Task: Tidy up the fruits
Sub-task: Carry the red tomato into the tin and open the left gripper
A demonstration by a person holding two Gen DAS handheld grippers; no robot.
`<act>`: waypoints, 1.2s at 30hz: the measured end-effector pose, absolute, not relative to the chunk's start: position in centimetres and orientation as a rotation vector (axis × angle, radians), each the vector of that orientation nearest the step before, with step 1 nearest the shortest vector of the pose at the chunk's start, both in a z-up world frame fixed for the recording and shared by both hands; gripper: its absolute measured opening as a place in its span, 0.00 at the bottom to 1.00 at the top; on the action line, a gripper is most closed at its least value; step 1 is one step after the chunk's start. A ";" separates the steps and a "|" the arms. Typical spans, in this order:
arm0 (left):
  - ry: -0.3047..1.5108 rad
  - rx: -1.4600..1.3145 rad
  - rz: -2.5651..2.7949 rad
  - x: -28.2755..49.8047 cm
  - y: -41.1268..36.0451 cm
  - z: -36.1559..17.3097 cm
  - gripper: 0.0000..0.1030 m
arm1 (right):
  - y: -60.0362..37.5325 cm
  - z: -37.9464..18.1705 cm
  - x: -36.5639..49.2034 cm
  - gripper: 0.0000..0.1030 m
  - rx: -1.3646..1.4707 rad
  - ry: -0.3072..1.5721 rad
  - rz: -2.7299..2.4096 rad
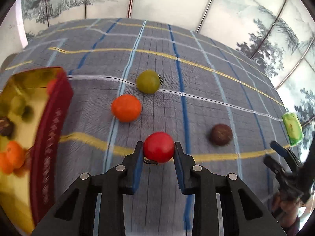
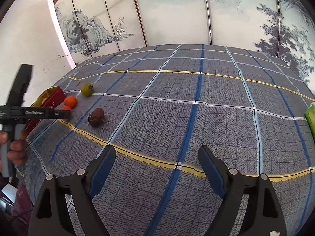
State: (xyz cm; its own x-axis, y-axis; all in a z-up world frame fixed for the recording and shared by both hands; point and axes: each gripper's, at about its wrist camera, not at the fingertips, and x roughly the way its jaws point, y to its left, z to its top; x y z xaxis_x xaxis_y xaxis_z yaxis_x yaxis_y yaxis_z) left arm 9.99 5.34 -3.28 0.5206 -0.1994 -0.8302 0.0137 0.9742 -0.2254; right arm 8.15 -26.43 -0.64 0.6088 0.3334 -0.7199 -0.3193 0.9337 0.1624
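My left gripper is shut on a red tomato, held just above the checked tablecloth. An orange fruit, a green fruit and a brown fruit lie on the cloth beyond it. A red box with a gold inside sits at the left and holds orange, brown and green fruits. My right gripper is open and empty over the cloth, far right of the fruits. In the right wrist view I see the brown fruit, orange fruit, green fruit and box.
A green packet lies at the table's right edge; it also shows in the right wrist view. A painted folding screen stands behind the table. The blue, yellow and white checked cloth covers the table.
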 end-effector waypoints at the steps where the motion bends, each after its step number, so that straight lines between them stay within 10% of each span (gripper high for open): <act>1: 1.012 -0.209 -0.134 9.1 5.5 -2.7 0.30 | -26.3 -0.6 8.1 0.81 0.014 0.834 0.376; 21: 0.915 -0.224 -0.087 0.3 10.5 2.7 0.30 | -15.0 0.0 12.2 0.81 -0.128 0.855 0.582; 29: 0.874 -0.230 -0.038 -1.2 12.7 3.6 0.30 | -12.4 -2.2 13.2 0.34 -0.243 0.912 0.541; 36: 0.848 -0.218 0.065 -2.6 16.8 3.2 0.30 | -15.1 -1.4 12.8 0.32 -0.129 0.883 0.493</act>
State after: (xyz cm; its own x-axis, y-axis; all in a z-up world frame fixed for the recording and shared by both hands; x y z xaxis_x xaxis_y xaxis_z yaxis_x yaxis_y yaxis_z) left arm -2.64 16.82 3.17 0.6613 -0.0296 -0.7496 -0.1437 0.9757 -0.1653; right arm 12.80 -15.07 -1.36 0.5311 0.3597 -0.7672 -0.4641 0.8810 0.0918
